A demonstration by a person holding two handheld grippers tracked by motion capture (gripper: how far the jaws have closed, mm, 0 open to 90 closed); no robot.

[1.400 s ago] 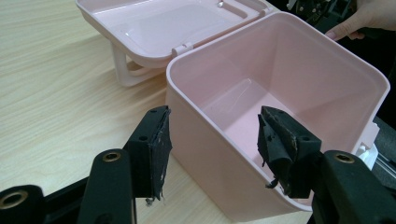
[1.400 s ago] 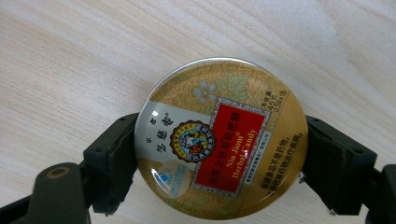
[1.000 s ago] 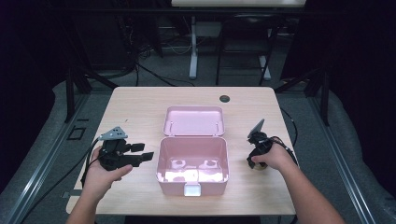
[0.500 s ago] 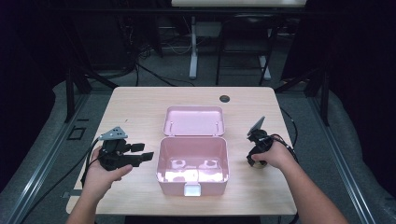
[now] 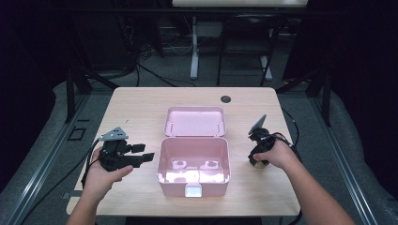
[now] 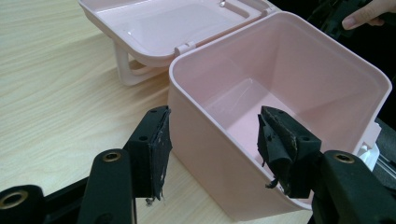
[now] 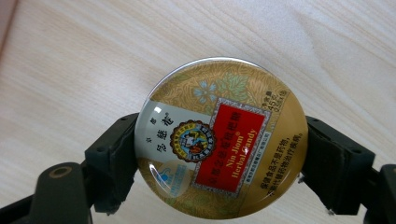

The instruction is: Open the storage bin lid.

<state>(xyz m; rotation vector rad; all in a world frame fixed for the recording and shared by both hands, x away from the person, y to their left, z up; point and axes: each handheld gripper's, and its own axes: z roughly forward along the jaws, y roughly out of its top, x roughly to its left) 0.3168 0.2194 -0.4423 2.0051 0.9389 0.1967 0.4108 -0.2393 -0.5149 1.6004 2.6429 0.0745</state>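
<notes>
An open pink plastic box [image 5: 195, 161] stands mid-table, its lid [image 5: 195, 122] laid back flat behind it. In the left gripper view the box [image 6: 299, 79] is bare inside. My left gripper [image 5: 143, 157] is held just left of the box and stands open, [image 6: 212, 149] with the box's near corner seen between its jaws. A round gold candy tin [image 7: 219, 135] with a red label lies flat at the table to the right of the box. My right gripper [image 7: 219, 154] points down at it, jaws pressed on both sides of the tin [image 5: 261, 164].
The wooden table [image 5: 136, 112] has a black cable hole [image 5: 225, 99] near its far edge. A white latch [image 5: 193, 190] sticks out of the box's front wall. Cables trail from both grippers off the table's sides.
</notes>
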